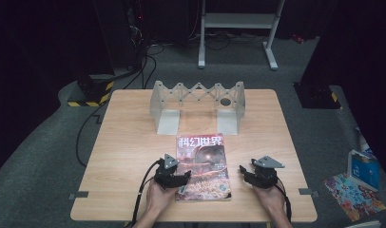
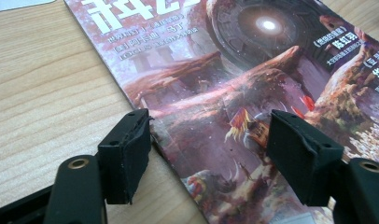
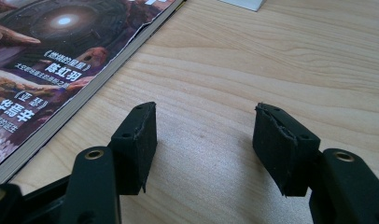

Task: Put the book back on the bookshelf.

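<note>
Holding my left gripper (image 1: 178, 176) low over the left edge of the magazine (image 1: 203, 166), I have its jaws spread wide, one over the bare wood and one over the cover, and they grip nothing. My right gripper (image 1: 248, 172) sits just beside the magazine's right edge, over the bare wooden table (image 1: 129, 142), and its jaws are spread wide too with nothing between them. The magazine lies flat and closed in the middle of the table near me, and farther back stands a grey folding rack (image 1: 198, 107).
</note>
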`<state>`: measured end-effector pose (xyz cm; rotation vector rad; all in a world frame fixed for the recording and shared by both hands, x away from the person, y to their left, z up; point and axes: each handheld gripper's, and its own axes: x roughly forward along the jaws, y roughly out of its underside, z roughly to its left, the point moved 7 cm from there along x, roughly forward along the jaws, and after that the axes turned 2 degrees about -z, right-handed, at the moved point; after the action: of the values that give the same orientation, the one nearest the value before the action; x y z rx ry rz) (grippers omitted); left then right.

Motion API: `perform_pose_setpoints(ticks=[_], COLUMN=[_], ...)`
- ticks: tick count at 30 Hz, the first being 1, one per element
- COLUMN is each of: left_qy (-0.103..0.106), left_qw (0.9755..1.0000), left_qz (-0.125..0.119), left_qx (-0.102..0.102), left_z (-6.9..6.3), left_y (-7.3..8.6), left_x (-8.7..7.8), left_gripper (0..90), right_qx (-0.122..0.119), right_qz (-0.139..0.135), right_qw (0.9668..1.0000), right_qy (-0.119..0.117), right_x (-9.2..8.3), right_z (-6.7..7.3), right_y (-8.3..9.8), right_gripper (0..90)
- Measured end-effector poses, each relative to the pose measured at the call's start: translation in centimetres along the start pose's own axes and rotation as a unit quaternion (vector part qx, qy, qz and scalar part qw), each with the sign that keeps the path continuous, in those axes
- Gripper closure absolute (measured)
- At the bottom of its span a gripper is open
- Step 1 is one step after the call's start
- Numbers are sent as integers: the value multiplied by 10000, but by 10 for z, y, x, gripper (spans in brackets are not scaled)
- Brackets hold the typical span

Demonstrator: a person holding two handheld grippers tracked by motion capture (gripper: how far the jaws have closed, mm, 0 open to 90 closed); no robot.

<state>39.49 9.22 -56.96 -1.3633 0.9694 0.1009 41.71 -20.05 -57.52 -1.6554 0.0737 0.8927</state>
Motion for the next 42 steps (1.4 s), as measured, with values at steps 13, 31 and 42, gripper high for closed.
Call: perform_pose_setpoints(ticks=[13,31,42], left_qy=[38,29,26], left_qw=[9999,9994,9993], left_qz=[97,-320,-348], left_qx=[57,91,116], left_z=[15,21,22], left_y=[-15,-15,-15], left_x=[14,21,21], left_gripper=[320,299,304], right_qx=[697,1119,1519], right_qz=[319,1711,2357], right_qw=[9958,9736,9547], right_qy=[-510,-1017,-994], right_x=[-18,28,43], right_z=[17,49,44], right_y=[-27,-52,-70], right_gripper=[450,499,562])
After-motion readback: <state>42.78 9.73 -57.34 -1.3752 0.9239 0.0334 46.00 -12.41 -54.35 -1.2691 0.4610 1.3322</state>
